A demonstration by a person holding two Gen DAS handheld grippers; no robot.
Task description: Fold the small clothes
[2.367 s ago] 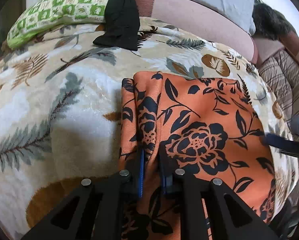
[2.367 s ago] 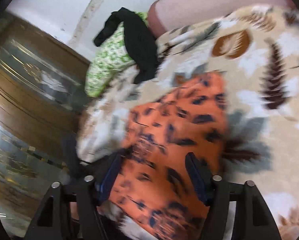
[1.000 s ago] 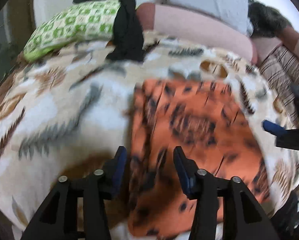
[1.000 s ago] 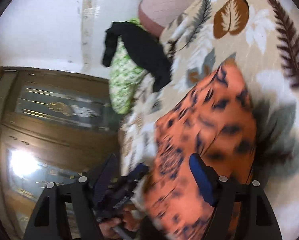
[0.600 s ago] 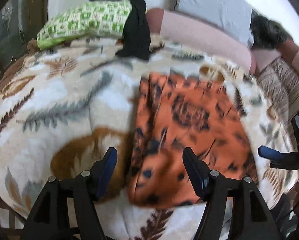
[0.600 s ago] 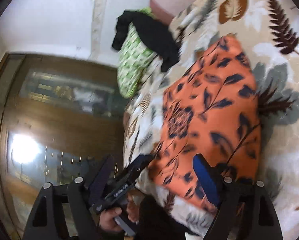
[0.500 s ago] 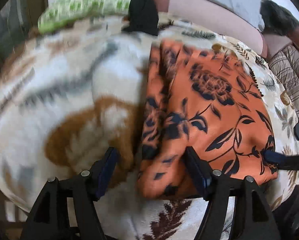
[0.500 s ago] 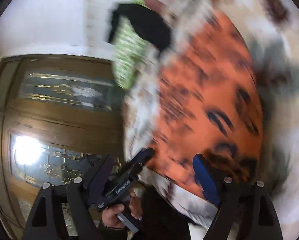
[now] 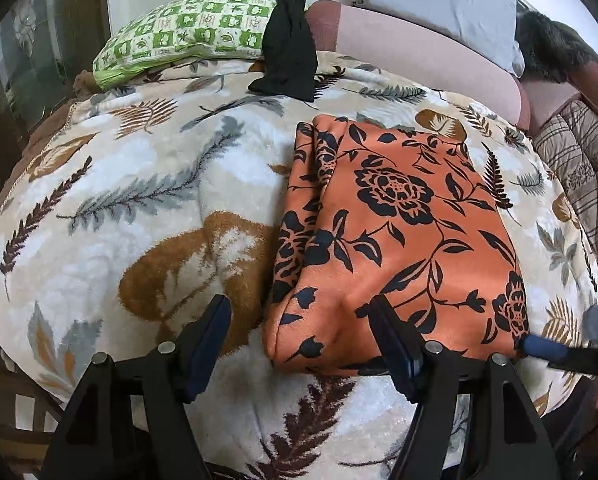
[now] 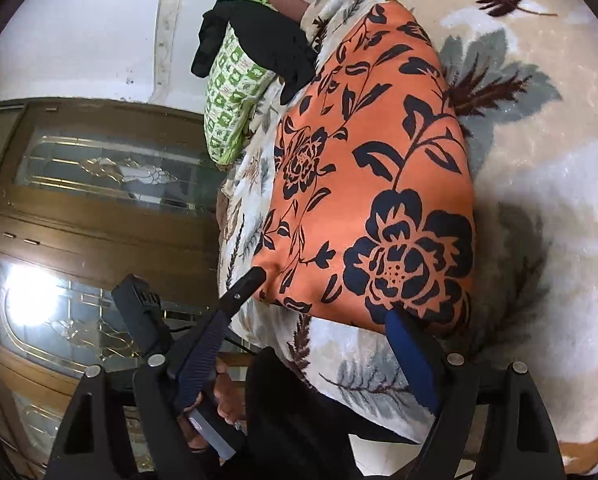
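Both claws stand wide with nothing pinched. Left gripper (image 9: 299,344), at the bottom of its own view, has just been opening; its jaws straddle the near left corner of the folded orange floral cloth (image 9: 395,240), the right pad low against the cloth's near edge, the left pad over bare blanket, neither pressing. Right gripper (image 10: 311,356) has also just been opening a little; its right pad sits at the cloth's (image 10: 371,168) near edge in the lower middle of its view, and its left pad hangs off the bed's side in front of the other tool, which a hand (image 10: 223,396) grips at lower left. In the left wrist view one blue fingertip (image 9: 541,350) of the right gripper shows at the right edge, just beside the cloth's near right corner.

That cloth lies flat in a neat folded rectangle on the leaf-patterned blanket (image 9: 139,208), right of centre. Beyond it, at upper left, a black garment (image 9: 289,52) drapes over a green checked pillow (image 9: 187,36). A wooden door with patterned glass (image 10: 79,248) fills the left of the right wrist view.
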